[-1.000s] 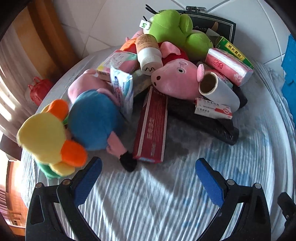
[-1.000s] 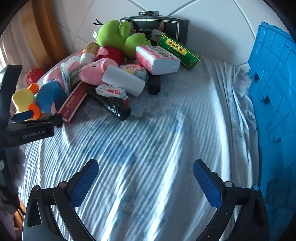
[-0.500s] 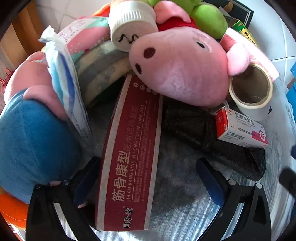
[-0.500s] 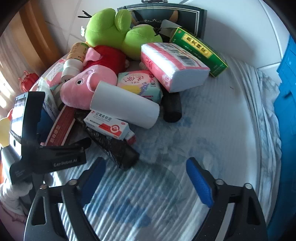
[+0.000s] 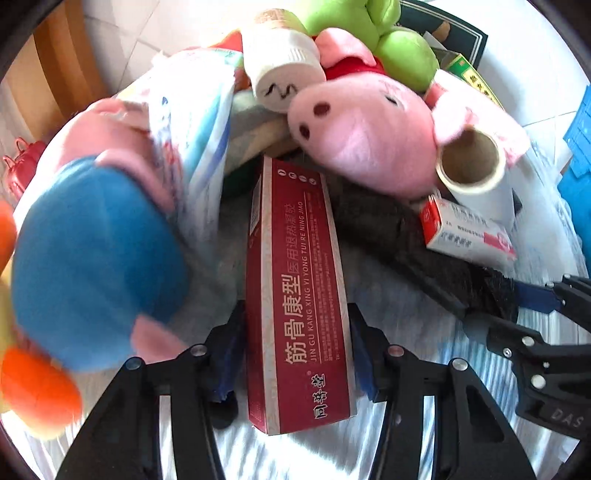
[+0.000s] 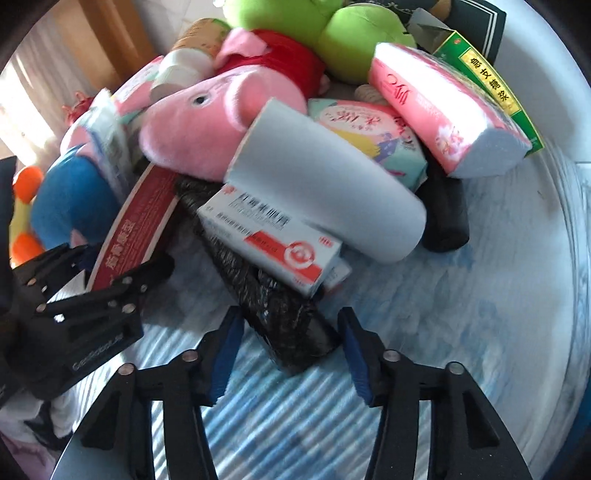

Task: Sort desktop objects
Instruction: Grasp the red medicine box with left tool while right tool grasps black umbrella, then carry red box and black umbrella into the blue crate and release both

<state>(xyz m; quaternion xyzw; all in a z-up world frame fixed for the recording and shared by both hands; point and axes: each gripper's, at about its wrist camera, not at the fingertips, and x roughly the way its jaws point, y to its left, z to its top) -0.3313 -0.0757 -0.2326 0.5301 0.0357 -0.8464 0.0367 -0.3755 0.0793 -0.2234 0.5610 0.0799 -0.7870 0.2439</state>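
While steeply nose-down, left gripper [image 5: 295,312], jaws just closing, clamped on red box [image 5: 295,258]

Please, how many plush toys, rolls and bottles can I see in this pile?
Plush toys: 4 (green frog plush, pink pig plush, blue-bodied pig plush, yellow-and-orange duck plush)
Rolls: 3 (white paper roll, black plastic-bag roll, second black roll)
Bottles: 1 (white-capped plastic bottle)
Total: 8
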